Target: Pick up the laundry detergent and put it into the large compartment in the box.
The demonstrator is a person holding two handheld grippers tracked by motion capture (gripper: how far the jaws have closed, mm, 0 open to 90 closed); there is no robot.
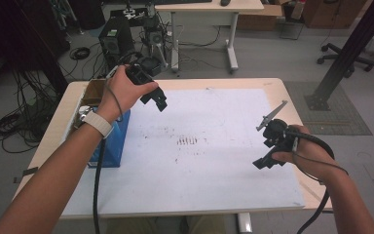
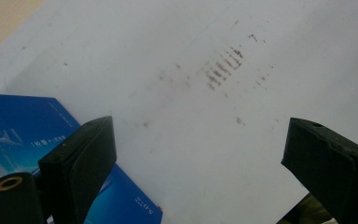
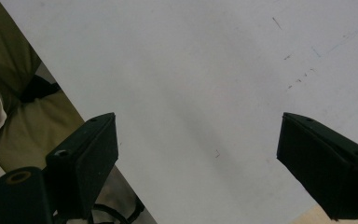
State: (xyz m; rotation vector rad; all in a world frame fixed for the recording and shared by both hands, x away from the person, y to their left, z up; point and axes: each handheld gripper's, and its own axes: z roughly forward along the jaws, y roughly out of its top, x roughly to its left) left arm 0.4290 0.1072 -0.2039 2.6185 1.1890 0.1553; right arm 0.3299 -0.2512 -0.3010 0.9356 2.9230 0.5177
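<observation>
Blue box (image 1: 111,141) sits at left edge of white sheet (image 1: 209,146), on the tabletop, nearest the left gripper (image 1: 157,100); in left gripper view the box's printed blue face (image 2: 23,135) shows lower left, partly behind that gripper's near jaw. Left gripper held in the air w/ jaws spread wide, nothing between them; it hangs above the sheet's upper-left part, just right of the box, not touching it. Left gripper (image 2: 196,149) looks down on a patch of brown smudge marks (image 2: 223,67) on the sheet; same marks (image 1: 187,141) lie approx. mid-sheet in high view. Right gripper (image 1: 265,161) is held over the sheet's right side, well apart from box and from left gripper, grey three-cornered plate (image 1: 271,115) sticking up behind it. Right gripper (image 3: 198,149) jaws likewise wide apart, empty, w/ bare white sheet between them and sheet's near edge running diagonally at left. Brown cardboard box (image 1: 93,91) stands behind the blue box at table's (image 1: 272,85) left-rear corner; contents can't be made out. Person's left wrist carries a white watch band (image 1: 97,123). Cables trail from both grippers toward bottom of high view.
</observation>
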